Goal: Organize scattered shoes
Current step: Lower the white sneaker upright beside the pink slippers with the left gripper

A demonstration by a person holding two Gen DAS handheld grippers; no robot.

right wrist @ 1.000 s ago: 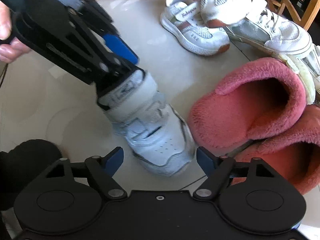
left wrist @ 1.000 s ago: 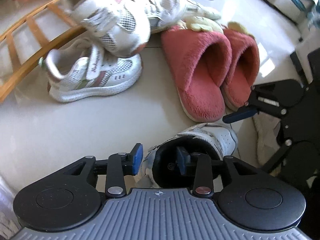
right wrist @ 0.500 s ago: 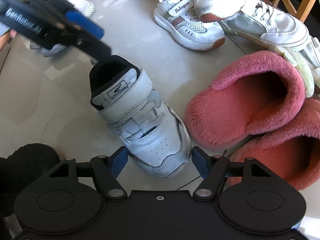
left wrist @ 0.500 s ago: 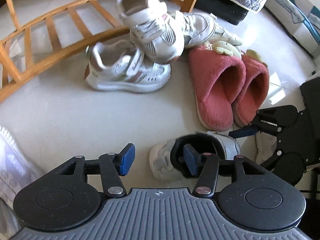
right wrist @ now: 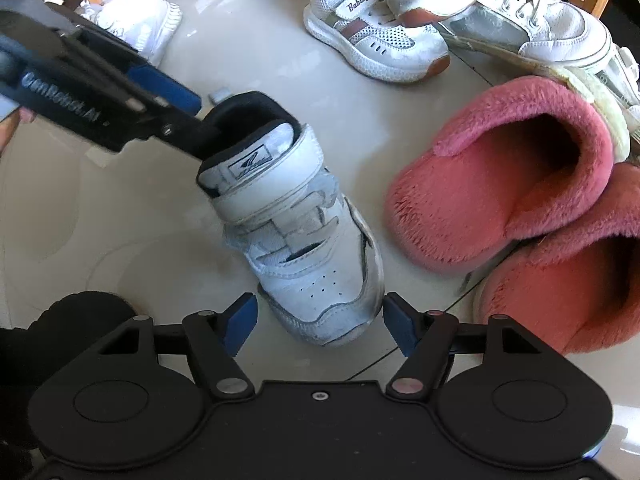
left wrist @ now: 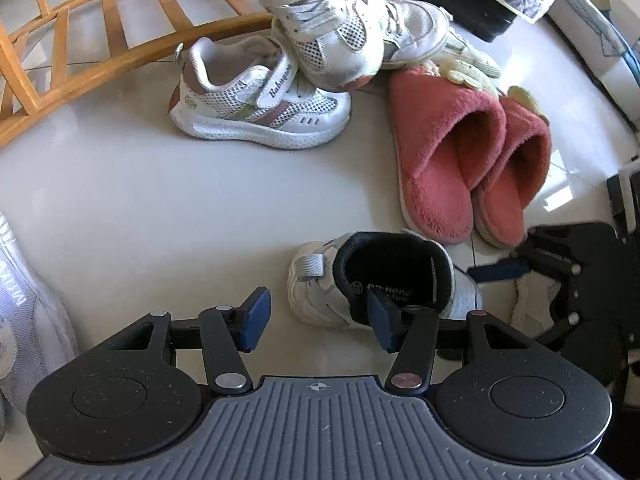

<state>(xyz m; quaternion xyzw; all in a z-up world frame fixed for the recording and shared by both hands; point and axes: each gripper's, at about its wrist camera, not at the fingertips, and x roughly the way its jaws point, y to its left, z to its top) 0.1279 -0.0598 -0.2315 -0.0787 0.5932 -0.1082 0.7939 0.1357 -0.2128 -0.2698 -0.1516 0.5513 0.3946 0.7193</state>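
Reading the floor: I have a small white strap shoe [right wrist: 304, 236] standing upright at the centre of the right wrist view, toe towards me, just beside the pink slippers [right wrist: 516, 184].
Left hand-held gripper [left wrist: 316, 316]: jaws closing, one finger inside the shoe's black collar, the other outside at the heel; I cannot see the pads pressing, so I call it released.
Right hand-held gripper [right wrist: 320, 320]: released, its pads either side of the toe, apart from it.
Other shoes: a mesh trainer [left wrist: 256, 112] in the upper middle of the left wrist view, another trainer [left wrist: 320, 28] leaning on it, a larger one [right wrist: 532, 28] behind.
Risk: a grip on the soft collar alone could let the shoe swing or slip when lifted.
Risk: dragging it right would knock the slippers out of line.
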